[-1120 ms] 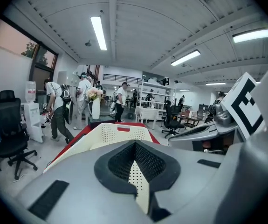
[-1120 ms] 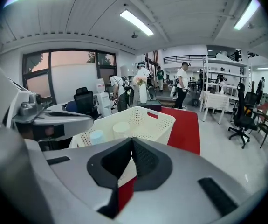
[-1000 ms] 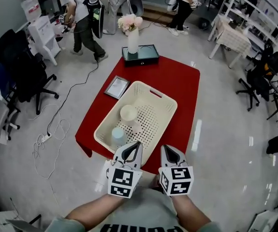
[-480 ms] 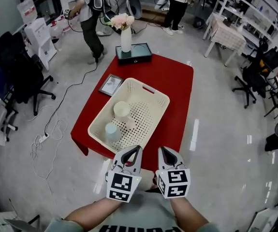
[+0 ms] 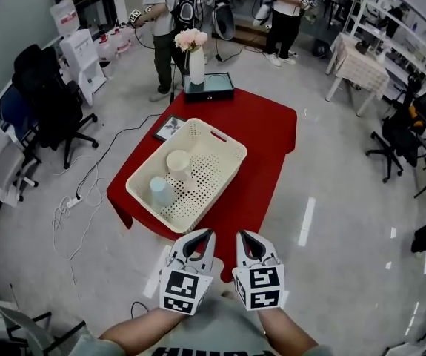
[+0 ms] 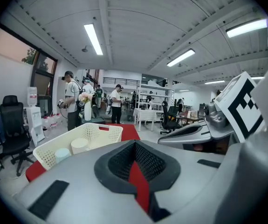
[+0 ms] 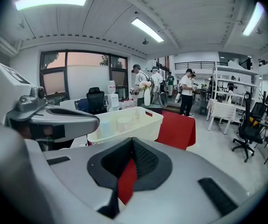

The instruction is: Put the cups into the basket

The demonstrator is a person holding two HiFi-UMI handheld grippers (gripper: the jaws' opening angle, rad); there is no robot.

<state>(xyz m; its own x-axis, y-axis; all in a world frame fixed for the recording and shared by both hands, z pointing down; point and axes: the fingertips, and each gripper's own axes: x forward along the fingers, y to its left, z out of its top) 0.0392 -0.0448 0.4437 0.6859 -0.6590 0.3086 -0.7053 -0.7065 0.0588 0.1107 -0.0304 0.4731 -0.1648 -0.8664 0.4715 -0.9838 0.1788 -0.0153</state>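
A cream perforated basket (image 5: 214, 158) lies on the red table (image 5: 264, 143). Inside it stand a cream cup (image 5: 178, 162) and a pale blue cup (image 5: 161, 191). My left gripper (image 5: 201, 234) and right gripper (image 5: 242, 236) hang side by side over the floor, short of the table's near edge, both shut with nothing in them. In the left gripper view the basket (image 6: 101, 133) sits ahead to the left with both cups (image 6: 79, 145) showing. The right gripper view has the basket (image 7: 138, 121) straight beyond its closed jaws.
A vase of flowers (image 5: 195, 58) and a dark box (image 5: 209, 87) stand at the table's far end, a picture frame (image 5: 169, 127) left of the basket. Cables (image 5: 79, 199) trail on the floor at left. Office chairs (image 5: 50, 102) and people (image 5: 170, 21) stand around.
The table and basket have slid further from my grippers and to the left in the head view. Both grippers stay shut and side by side.
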